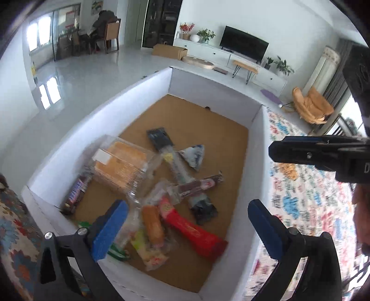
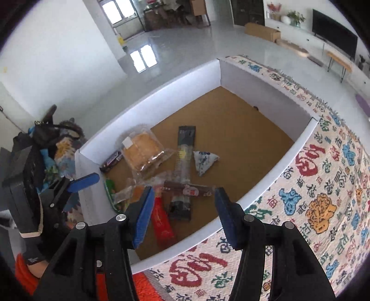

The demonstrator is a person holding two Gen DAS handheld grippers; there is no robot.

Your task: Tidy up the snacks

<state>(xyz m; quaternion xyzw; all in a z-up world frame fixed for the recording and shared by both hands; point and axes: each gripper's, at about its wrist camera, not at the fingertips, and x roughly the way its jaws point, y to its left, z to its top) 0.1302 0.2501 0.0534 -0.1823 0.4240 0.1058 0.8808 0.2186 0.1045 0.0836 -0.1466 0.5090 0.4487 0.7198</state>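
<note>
A white box (image 1: 138,92) with a brown cardboard floor holds several snacks. Among them are a clear pack of yellow cake (image 1: 120,166), a chocolate bar (image 1: 75,194), a red packet (image 1: 196,233), a wrapped bun (image 1: 152,225), a blue-white triangular packet (image 1: 193,155) and a long dark pack (image 1: 161,139). My left gripper (image 1: 187,222) hangs open above the near end of the box, holding nothing. My right gripper (image 2: 185,208) is open over the box's (image 2: 161,90) near wall, above the red packet (image 2: 161,220) and a brown bar (image 2: 187,191), with no snack in its grasp.
The box rests on a colourful patterned cloth (image 2: 323,185) that spreads to the right. The right gripper's black body (image 1: 319,155) reaches in at the right of the left wrist view. Dark bags (image 2: 46,136) lie left of the box. A person (image 1: 104,20) sits far off.
</note>
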